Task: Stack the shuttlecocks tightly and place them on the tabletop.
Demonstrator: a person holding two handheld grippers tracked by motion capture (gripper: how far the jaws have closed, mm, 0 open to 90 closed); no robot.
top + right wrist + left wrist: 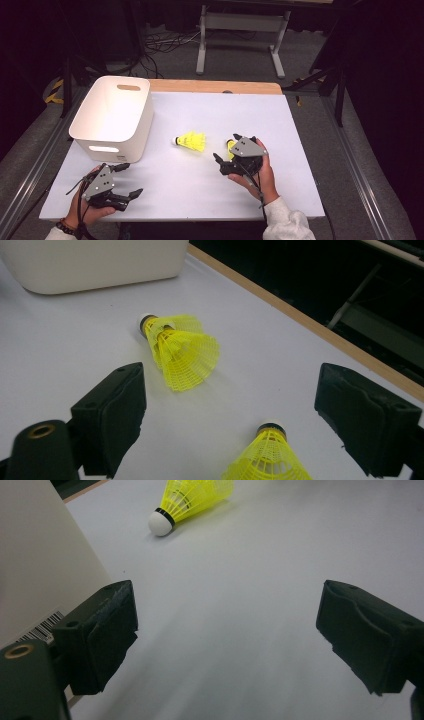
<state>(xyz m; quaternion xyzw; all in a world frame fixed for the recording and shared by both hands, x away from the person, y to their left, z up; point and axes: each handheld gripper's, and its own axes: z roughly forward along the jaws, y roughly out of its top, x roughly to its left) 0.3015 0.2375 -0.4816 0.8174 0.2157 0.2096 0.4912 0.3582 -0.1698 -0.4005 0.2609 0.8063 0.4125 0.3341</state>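
Two yellow shuttlecocks are on the white table top. One shuttlecock lies on its side mid-table, white cork toward the bin; the left gripper view has it far ahead, and it also shows in the right gripper view. The second shuttlecock sits low between my right gripper's jaws, cork pointing away; from above it is a yellow patch mostly hidden by that gripper. My right gripper is open around it, not touching. My left gripper is open and empty near the front left.
A white plastic bin with handle slots stands at the table's left, close beside my left gripper; its wall carries a barcode label. It also shows far off in the right gripper view. A wooden strip edges the far side.
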